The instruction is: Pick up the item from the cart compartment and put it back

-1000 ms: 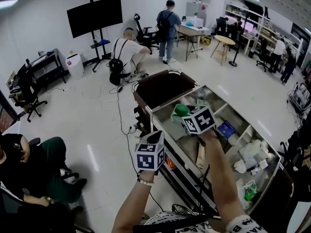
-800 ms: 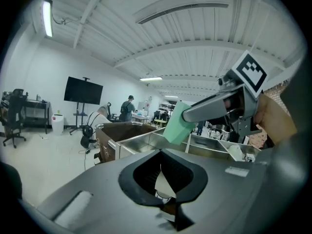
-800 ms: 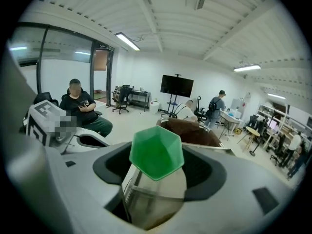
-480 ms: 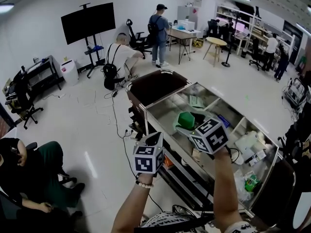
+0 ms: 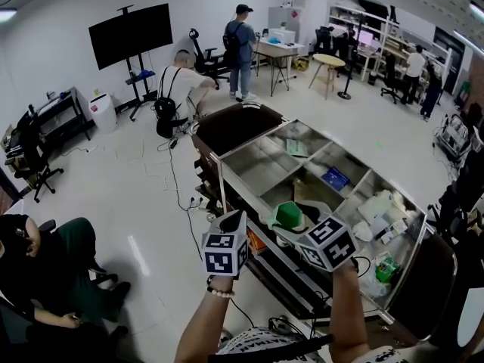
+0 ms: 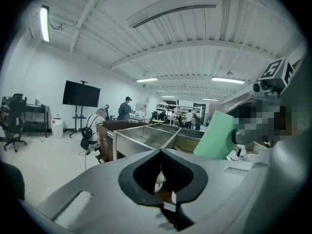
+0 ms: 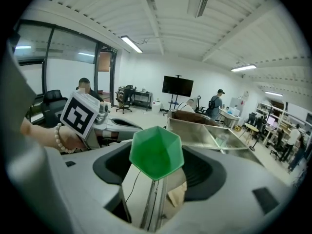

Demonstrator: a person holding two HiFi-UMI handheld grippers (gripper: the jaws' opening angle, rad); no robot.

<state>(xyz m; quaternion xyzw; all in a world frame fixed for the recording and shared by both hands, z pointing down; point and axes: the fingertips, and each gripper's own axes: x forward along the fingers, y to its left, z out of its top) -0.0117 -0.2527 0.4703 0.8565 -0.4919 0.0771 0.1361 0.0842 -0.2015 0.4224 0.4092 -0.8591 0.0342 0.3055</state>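
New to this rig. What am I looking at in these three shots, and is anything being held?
No robot: a person holds a two-jaw tool in each hand. The wide shot comes from a head camera looking down; the other two come from cameras riding on each tool. Below is a metal cart with open compartments holding a blue item and white items. The right tool grips a green piece. The left tool is empty, jaws together.

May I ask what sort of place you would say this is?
Most likely a tech lab or open workshop office: a large black screen on a stand, shelving racks loaded with equipment along the far wall, and a compartmented metal cart standing among desks and office chairs.
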